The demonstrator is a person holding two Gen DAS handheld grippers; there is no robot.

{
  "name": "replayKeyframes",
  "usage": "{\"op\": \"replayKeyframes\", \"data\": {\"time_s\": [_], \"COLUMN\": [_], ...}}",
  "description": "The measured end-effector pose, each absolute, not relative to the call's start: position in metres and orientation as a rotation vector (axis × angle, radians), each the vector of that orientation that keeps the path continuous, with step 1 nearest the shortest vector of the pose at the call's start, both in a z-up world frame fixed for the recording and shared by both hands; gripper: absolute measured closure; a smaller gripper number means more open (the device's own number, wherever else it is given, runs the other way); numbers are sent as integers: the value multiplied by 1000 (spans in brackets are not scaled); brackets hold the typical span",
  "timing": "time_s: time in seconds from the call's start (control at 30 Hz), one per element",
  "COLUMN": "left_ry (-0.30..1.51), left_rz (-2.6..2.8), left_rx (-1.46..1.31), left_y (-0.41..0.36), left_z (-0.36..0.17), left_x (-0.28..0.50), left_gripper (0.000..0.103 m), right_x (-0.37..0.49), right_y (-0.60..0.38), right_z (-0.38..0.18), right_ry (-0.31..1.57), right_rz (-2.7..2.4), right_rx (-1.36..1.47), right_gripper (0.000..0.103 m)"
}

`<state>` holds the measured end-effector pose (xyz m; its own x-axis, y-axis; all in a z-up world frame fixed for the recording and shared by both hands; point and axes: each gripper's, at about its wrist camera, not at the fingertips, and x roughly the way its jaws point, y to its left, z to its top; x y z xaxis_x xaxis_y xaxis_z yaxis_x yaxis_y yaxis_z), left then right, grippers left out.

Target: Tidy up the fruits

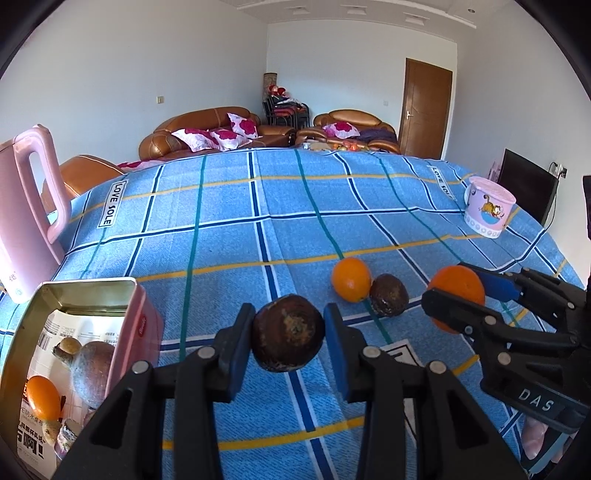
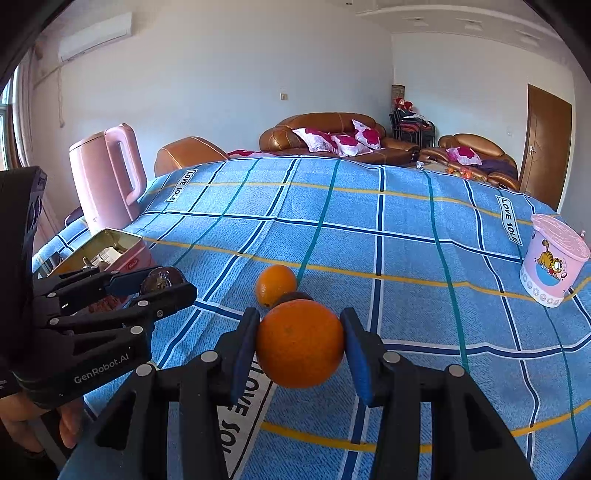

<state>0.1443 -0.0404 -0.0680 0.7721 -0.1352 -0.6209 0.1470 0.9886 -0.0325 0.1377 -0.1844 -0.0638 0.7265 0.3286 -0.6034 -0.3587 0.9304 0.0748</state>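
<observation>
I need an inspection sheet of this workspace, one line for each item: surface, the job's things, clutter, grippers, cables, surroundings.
Surface: table under a blue checked cloth.
Job's things: pink tin, open, with fruit inside; loose orange touching a loose dark brown fruit on the cloth.
Clutter: pink kettle at the left edge; pink cartoon tub at the right edge.
Grippers: left gripper shut on a dark fruit; right gripper shut on an orange; both fruits appear lifted off the cloth.
Cables: a plug and cord at the wall socket, far right.
Surroundings: brown sofas with floral cushions, wooden door, air conditioner.
</observation>
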Motion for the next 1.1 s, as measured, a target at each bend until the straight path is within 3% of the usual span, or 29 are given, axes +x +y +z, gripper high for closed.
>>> {"op": "replayKeyframes", "data": {"time_s": [1.1], "left_ry": [428], "left_rz": [-129], "left_rx": [22], "left_y": [-36], "left_z": [-46], "left_x": [104], "left_gripper": [63], "right_x": [113], "right_y": [-193], "right_z": [-48], "right_ry": [483], "right_rz": [393], "right_rx": [-32], "right_gripper": [56]}}
